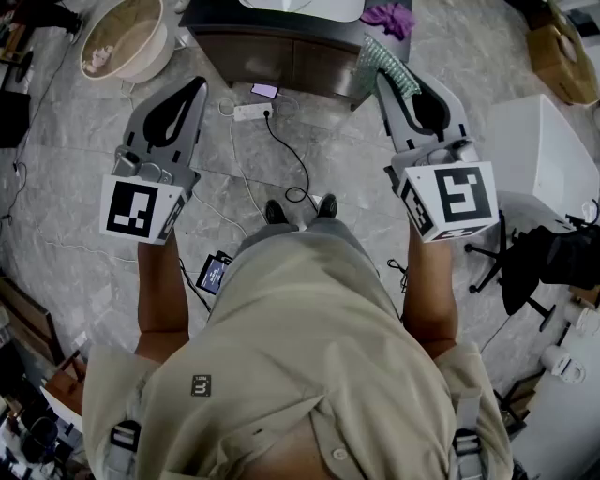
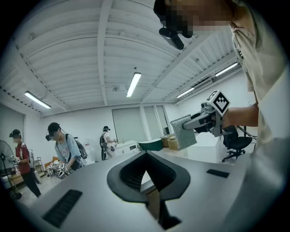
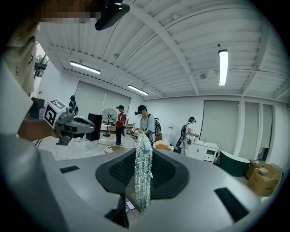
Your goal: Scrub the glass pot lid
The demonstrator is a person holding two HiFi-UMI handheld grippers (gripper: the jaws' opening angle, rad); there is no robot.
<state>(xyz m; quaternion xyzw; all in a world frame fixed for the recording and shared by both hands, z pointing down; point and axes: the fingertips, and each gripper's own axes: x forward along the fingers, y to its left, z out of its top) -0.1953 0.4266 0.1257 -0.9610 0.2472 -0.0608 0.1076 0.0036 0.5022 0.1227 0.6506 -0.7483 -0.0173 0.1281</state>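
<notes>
Both tongs hang over the floor point(image 1: 84, 197). The right tongs point(image 1: 386, 81) are clamped on a silvery mesh scouring pad point(image 3: 143, 172), which stands upright between their jaws. The left tongs point(image 1: 197, 88), well apart, are closed and empty.

Most of it sits on a grey marble floor point(image 1: 84, 216). Near the floor's far edge lies a white power strip point(image 1: 251, 111). A black cable point(image 1: 282, 147) runs from it, and a phone point(image 1: 265, 91) with a lit screen lies just beside it. A round beige basin point(image 1: 127, 37) stands at the far left corner. Behind the strip is a dark cabinet point(image 1: 281, 52) with a purple cloth point(image 1: 389, 17) at its right corner. A white cabinet point(image 1: 539, 150) and a black office chair point(image 1: 527, 267) stand at the right edge.
</notes>
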